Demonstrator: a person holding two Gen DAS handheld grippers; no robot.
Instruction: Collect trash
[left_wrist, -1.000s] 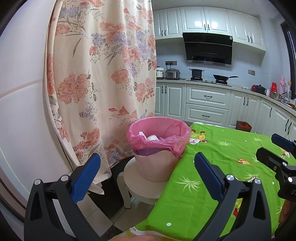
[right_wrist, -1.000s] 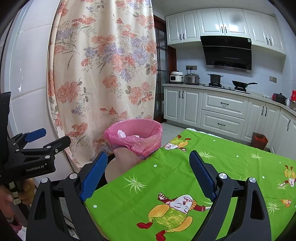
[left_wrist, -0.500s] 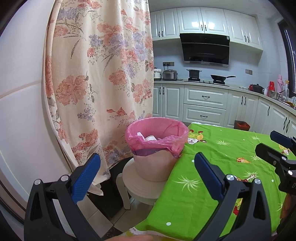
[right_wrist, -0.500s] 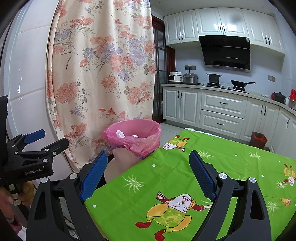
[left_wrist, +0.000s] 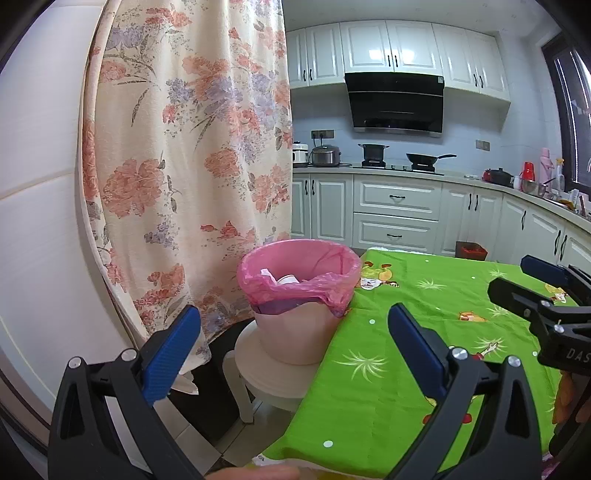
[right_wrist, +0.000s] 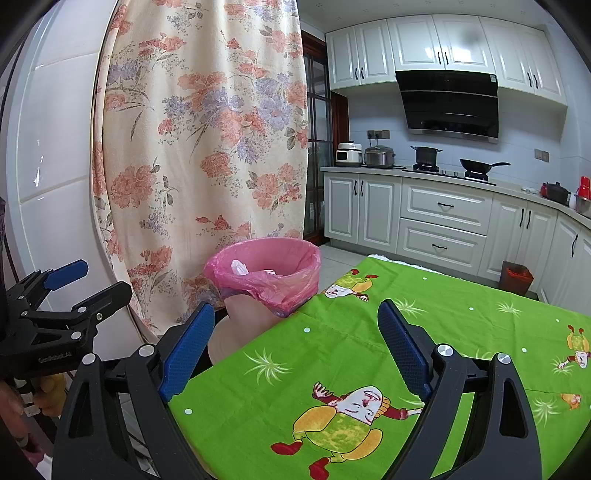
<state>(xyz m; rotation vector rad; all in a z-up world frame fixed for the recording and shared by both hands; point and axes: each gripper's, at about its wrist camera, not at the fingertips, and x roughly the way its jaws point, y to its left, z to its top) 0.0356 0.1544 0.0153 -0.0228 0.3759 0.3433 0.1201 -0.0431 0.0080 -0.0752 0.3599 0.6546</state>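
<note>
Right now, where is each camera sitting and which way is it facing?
Left wrist: on the left gripper, open, facing the pink-lined bin on its stool; the right gripper shows at right.
Right wrist: on the right gripper, open, over the green tablecloth; the left gripper shows at left.
Both share bin, curtain, kitchen.

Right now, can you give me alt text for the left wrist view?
The open, empty left gripper faces a pink-lined plastic trash bin holding white scraps, standing on a round white stool beside the bright green cartoon tablecloth. A floral curtain hangs behind, and the right gripper shows at right.
</note>
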